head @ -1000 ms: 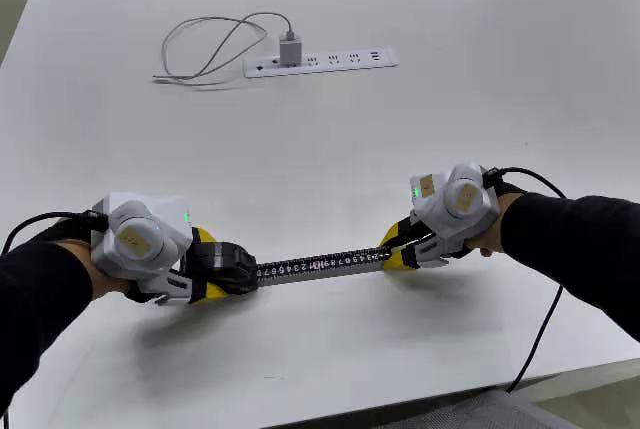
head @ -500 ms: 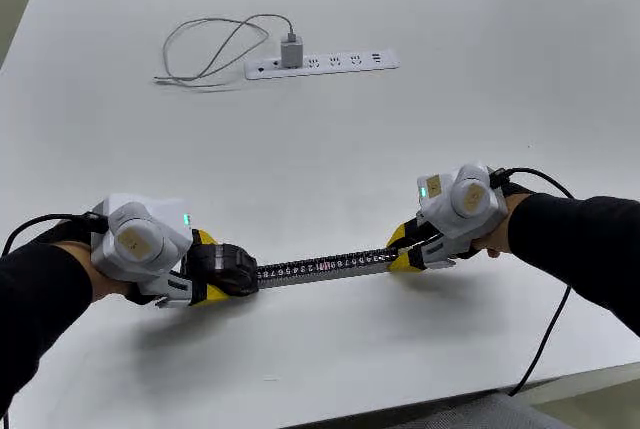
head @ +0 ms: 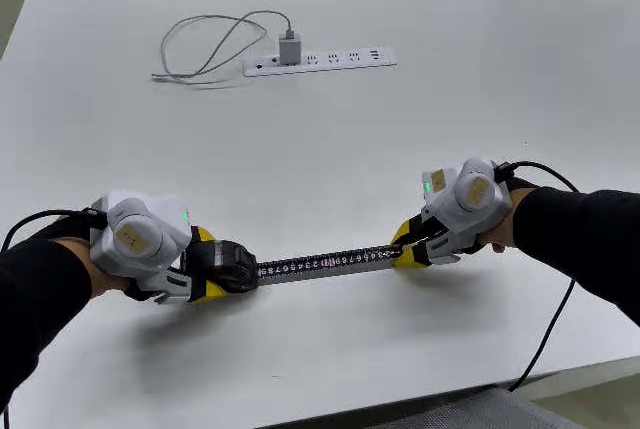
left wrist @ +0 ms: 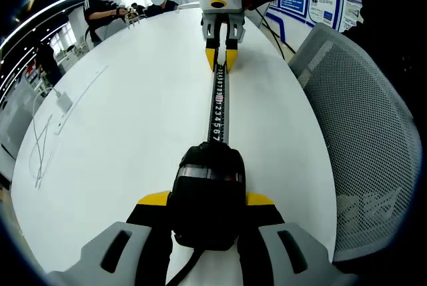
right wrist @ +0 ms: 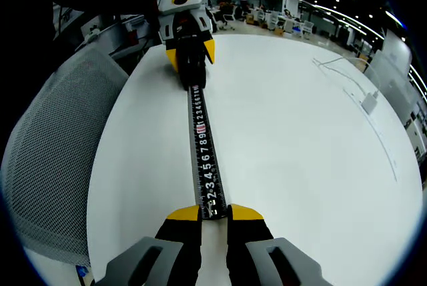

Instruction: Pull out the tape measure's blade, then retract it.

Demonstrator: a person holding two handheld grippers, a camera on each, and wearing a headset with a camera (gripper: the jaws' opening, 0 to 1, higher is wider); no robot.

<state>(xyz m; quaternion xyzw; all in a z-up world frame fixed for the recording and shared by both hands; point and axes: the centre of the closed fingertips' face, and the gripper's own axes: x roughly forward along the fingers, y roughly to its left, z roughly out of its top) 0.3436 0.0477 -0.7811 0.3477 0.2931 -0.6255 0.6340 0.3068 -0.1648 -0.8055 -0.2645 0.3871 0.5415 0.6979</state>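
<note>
With the fingers (left wrist: 155,199) of my left gripper (left wrist: 207,201) closed on the tape measure's case (left wrist: 208,173) and my right gripper (right wrist: 214,214) pinching the blade (right wrist: 202,139) tip low over the desk (head: 330,149), I'd pull level and straight.

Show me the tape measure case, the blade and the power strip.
tape measure case (left wrist: 208,196): left gripper view, top face of the black housing.
blade (right wrist: 202,146): right gripper view, printed numbers midway along.
power strip (head: 340,58): head view, middle of the white body.
</note>
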